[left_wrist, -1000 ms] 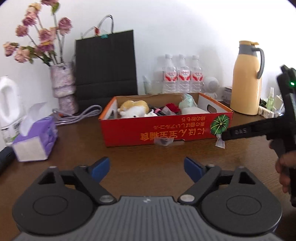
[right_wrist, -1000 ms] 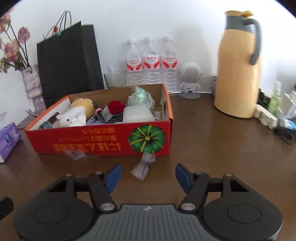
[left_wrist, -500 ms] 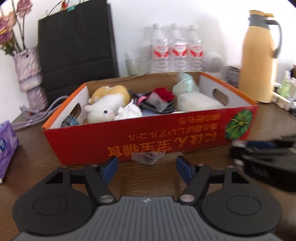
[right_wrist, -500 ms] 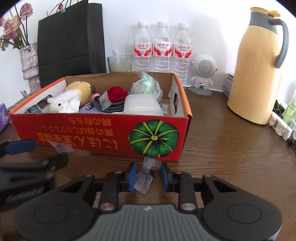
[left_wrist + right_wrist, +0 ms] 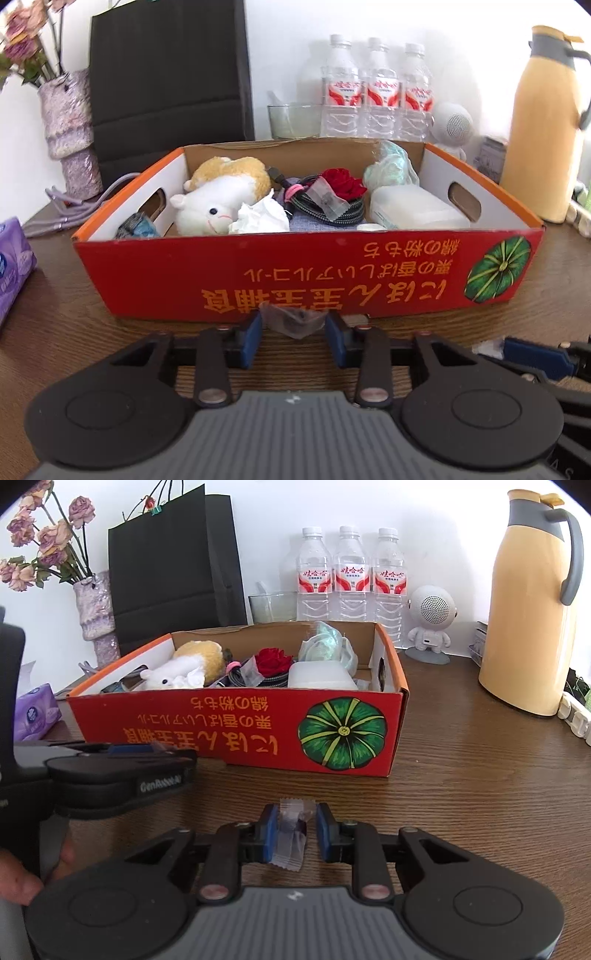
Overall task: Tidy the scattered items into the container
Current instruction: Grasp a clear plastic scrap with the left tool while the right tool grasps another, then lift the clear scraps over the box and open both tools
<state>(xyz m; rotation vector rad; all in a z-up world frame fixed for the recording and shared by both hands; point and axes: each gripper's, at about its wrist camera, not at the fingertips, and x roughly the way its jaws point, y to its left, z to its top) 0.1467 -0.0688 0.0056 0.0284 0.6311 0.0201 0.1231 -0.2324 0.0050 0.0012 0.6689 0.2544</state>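
A red cardboard box (image 5: pixel 155 280) (image 5: pixel 155 720) holds a plush toy (image 5: pixel 218 199), a red rose, cables, tissue and a white container. A small clear packet (image 5: pixel 291 321) lies on the table against the box front, between the blue pads of my left gripper (image 5: pixel 293 332); the jaws are narrowed around it with small gaps. A second clear wrapper (image 5: pixel 291 834) lies between the pads of my right gripper (image 5: pixel 293 830), which is nearly closed; a gap remains on the right side.
A black paper bag (image 5: pixel 166 81), a vase of dried flowers (image 5: pixel 92 605), three water bottles (image 5: pixel 351 576), a glass, a small white speaker (image 5: pixel 430 624) and a yellow thermos (image 5: pixel 532 605) stand behind the box. A purple tissue pack (image 5: pixel 11 266) lies left.
Both grippers moved forward and down toward the box front. The left jaws narrowed around the clear packet. The right jaws closed in on the wrapper and it sits deeper between the pads.
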